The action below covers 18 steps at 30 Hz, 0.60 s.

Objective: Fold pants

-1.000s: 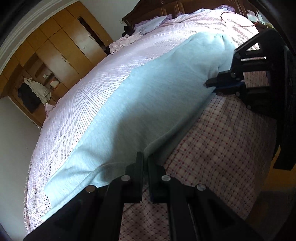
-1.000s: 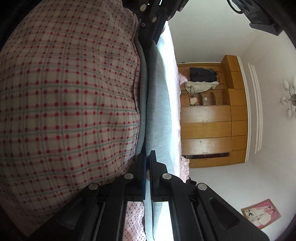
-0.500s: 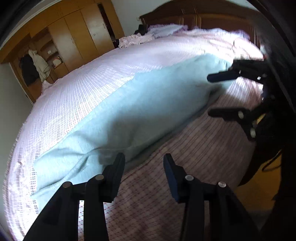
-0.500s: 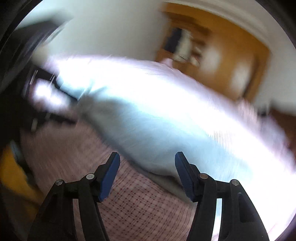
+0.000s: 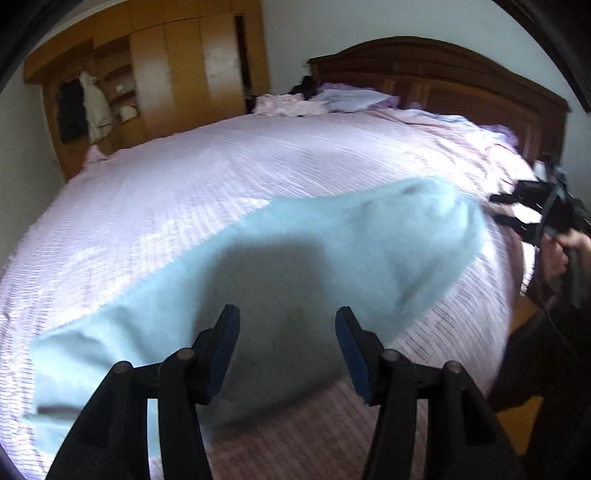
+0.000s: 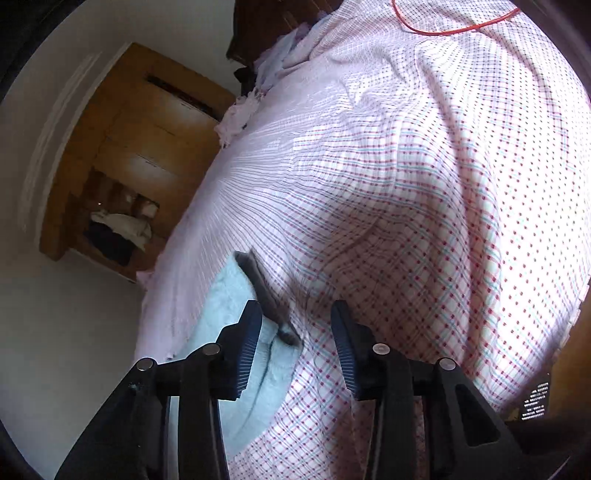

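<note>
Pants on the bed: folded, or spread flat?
Folded lengthwise: the light blue pants lie as one long strip on the checked bedspread, neither gripper holding them.

Pale blue pants (image 5: 258, 266), pink checked bedspread (image 6: 424, 221) (red dots), brown headboard (image 5: 443, 70)

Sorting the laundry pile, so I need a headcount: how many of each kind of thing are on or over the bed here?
Light blue pants: 1
Checked bedspread: 1
Red cord: 1
Left gripper: 1
Right gripper: 1
Total: 5
</note>
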Available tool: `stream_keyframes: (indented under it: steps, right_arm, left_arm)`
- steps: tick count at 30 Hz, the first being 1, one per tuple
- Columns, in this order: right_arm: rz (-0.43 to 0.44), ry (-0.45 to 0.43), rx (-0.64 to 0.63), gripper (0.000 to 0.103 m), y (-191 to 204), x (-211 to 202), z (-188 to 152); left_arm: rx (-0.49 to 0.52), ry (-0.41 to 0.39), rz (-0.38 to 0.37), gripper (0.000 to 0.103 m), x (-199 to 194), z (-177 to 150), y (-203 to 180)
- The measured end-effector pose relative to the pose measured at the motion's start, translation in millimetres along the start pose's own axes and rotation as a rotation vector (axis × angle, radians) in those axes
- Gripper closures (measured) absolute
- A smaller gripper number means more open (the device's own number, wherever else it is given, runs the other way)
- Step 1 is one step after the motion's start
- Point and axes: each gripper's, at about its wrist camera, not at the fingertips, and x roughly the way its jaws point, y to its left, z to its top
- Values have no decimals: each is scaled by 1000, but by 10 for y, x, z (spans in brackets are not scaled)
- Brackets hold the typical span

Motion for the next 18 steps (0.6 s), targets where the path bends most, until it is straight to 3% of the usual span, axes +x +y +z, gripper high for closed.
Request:
stream_keyframes:
  steps: [4,7,9,10,11,18]
  right_arm:
    - [1,35,-119,70,157,61,17]
    - [-17,42,-134,70,149,181,6]
    - [3,50,-108,75,137,235,16]
    - [6,49,-108,83,157,299,47]
    - [-18,47,-123,95,171,307,50]
    - [-56,-1,-244,102,338,193,-28]
  left_arm:
    - [55,29,-21,41,57,-180,-129]
    - [65,19,-3,44,121,-243,-213]
    - [56,22,-6,90,149,-273,-234]
    - [40,34,-14,99,154,-270,-220]
    - [26,28,-21,101,165,-254,-193]
    - [13,-40,-24,101,-48,-167,-134]
